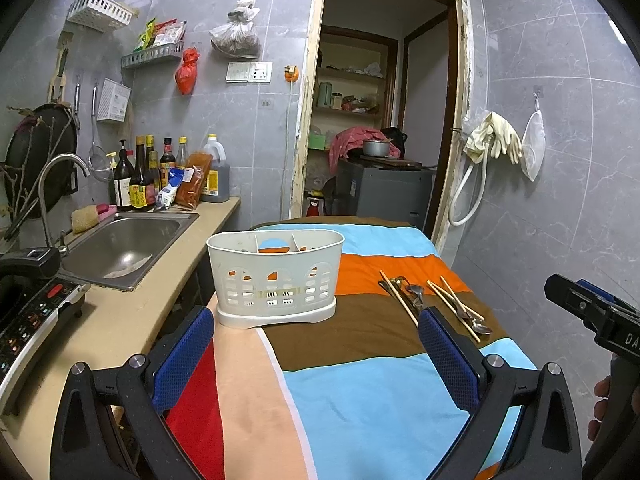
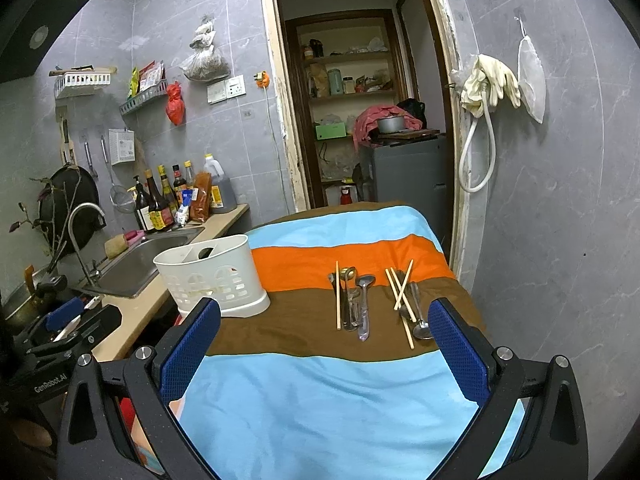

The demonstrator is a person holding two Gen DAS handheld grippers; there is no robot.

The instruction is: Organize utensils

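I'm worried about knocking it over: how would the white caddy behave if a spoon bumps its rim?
The white caddy looks like thin, perforated plastic and seems empty, so probably light and easy to shove. Its wider base should resist tipping somewhat, but it stands on soft striped cloth near the edge, so it may slide or wobble.

The white perforated plastic utensil caddy is hiding its compartment floors behind its front wall. The metal spoons and wooden chopsticks are overlapping, so counting them is failing. The right gripper is being cut off by the left wrist view's edge, hiding its fingers.
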